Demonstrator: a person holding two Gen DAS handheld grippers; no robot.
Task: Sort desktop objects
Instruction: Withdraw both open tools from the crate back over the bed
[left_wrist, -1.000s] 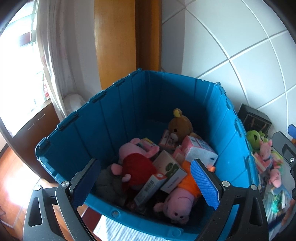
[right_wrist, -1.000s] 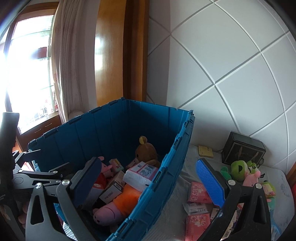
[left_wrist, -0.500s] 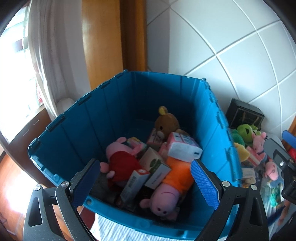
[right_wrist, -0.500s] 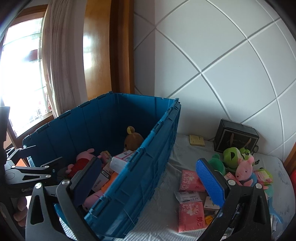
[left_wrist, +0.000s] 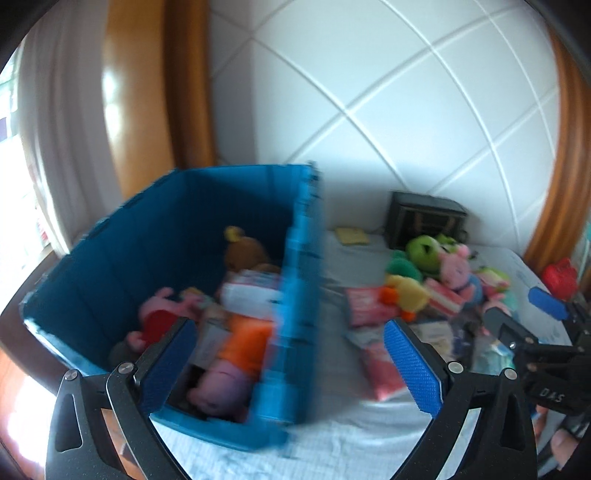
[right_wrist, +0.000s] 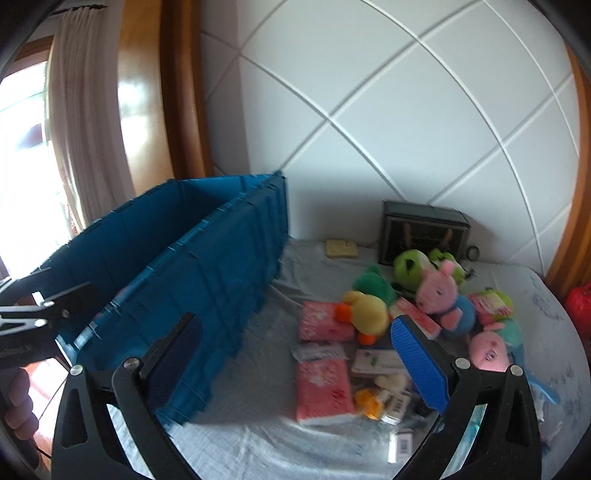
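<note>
A blue plastic crate (left_wrist: 291, 295) (right_wrist: 207, 266) stands at the left on a white cloth. It holds plush pigs, a brown bear (left_wrist: 243, 251) and small boxes. To its right lies a pile of toys and packets: a yellow duck (right_wrist: 365, 314), a pink pig (right_wrist: 439, 291), a green frog (right_wrist: 410, 262) and pink tissue packs (right_wrist: 323, 387). My left gripper (left_wrist: 288, 365) is open and empty, above the crate's right wall. My right gripper (right_wrist: 295, 363) is open and empty, above the cloth beside the pile. The left view is blurred.
A dark box (right_wrist: 424, 232) stands against the white quilted wall behind the pile. A small yellow pad (right_wrist: 341, 248) lies beside it. A curtain and a window are at the left, with a wooden frame. A red object (left_wrist: 559, 275) sits at the far right edge.
Both grippers have swung to the right, away from the crate's inside toward the toy pile. Both stay open and empty.
</note>
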